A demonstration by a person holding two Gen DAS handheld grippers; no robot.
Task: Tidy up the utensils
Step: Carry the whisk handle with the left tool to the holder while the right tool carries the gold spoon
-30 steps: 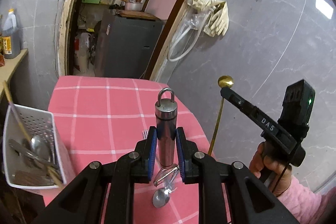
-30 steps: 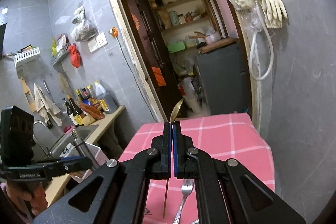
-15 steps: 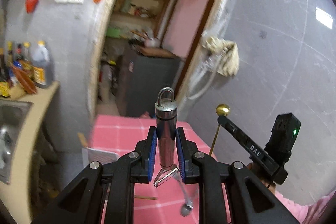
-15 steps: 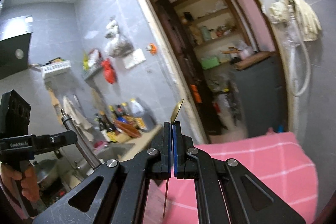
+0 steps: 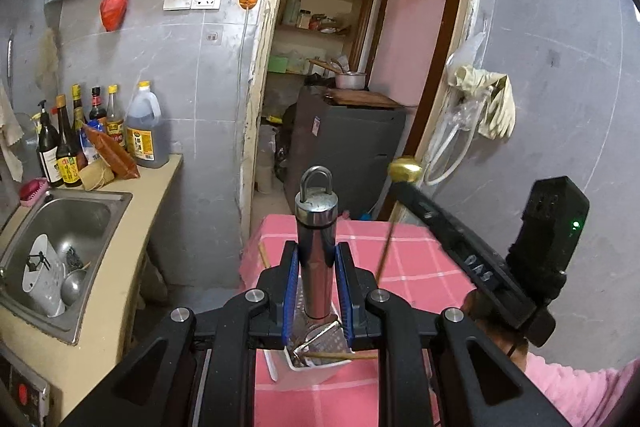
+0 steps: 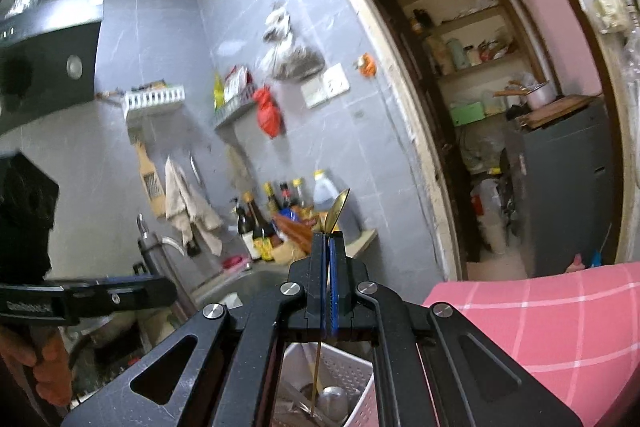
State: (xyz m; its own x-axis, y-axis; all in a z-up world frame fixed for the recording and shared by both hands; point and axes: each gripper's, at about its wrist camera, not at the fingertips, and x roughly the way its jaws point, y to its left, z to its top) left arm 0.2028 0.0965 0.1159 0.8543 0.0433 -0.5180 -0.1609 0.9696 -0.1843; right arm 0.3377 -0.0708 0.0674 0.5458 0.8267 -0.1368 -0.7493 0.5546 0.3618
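Left wrist: steel peeler handle [image 5: 317,251] upright, ring-topped, shiny.

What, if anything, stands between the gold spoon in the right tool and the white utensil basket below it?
Nothing visible does: the gold spoon hangs from the right tool with its handle tip already over the open white basket, which already holds other utensils.

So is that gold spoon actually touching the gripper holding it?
Touching. The right wrist view shows the right gripper with its blue pads closed flat on the gold spoon, whose thin handle runs between them, no gap showing.
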